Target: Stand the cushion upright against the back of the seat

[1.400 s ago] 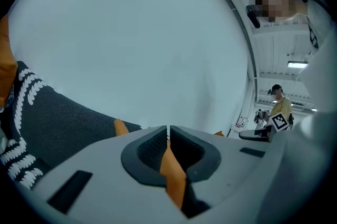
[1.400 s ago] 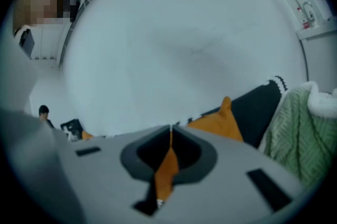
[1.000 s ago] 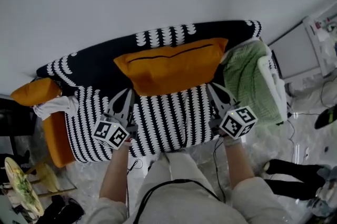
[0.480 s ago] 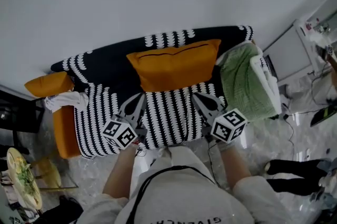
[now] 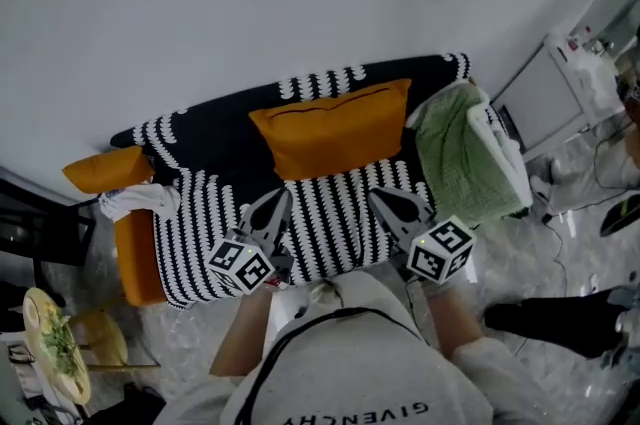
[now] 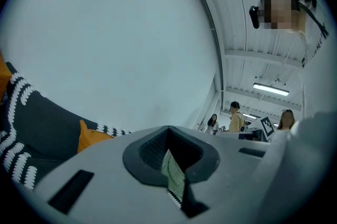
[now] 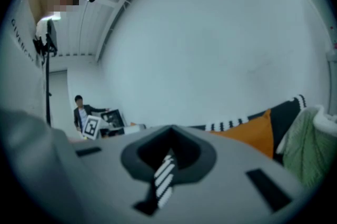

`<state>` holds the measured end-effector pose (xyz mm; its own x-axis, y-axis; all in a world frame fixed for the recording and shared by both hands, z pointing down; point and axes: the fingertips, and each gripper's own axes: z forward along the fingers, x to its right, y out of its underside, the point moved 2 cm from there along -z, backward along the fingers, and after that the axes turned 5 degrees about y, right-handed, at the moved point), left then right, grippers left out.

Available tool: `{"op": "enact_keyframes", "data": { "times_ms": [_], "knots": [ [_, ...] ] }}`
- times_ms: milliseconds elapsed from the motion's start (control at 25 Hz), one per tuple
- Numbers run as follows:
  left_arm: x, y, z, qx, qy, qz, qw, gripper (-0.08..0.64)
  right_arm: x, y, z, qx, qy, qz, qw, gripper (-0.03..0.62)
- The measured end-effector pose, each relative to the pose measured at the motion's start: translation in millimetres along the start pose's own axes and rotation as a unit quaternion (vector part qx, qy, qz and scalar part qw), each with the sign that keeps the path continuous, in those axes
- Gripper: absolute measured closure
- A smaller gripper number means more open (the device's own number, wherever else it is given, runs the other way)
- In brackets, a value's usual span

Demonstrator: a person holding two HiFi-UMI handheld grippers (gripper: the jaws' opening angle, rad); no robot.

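Head view: cushion (image 5: 333,128) beyond hand-held grippers (image 5: 283,198) (image 5: 374,197)

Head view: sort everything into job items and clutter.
Job: orange cushion standing against the sofa back; left gripper; right gripper, both shut.
Lying about: green blanket; spare cushion; white cloth; plate of food.

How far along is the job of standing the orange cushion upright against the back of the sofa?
Done: the orange cushion stands upright, leaning on the sofa back. In hand: nothing. The left gripper and right gripper are both shut and empty, over the striped seat, apart from the cushion. Left: apparently nothing beyond a final check.
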<state>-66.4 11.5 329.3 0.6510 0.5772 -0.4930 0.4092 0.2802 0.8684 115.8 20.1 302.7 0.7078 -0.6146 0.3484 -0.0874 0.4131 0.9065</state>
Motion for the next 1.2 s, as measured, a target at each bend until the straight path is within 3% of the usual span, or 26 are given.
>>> {"op": "enact_keyframes", "data": {
  "times_ms": [360,1200],
  "knots": [
    [16,-11,0,-0.005,0.013,0.002,0.9999,0.535,-18,-14,2,0.002,-0.023,-0.010,1.000,0.575],
    [18,0,21,-0.007,0.003,-0.020,0.9998,0.535,-1,-16,18,-0.030,-0.060,-0.029,0.997,0.575]
  ]
}}
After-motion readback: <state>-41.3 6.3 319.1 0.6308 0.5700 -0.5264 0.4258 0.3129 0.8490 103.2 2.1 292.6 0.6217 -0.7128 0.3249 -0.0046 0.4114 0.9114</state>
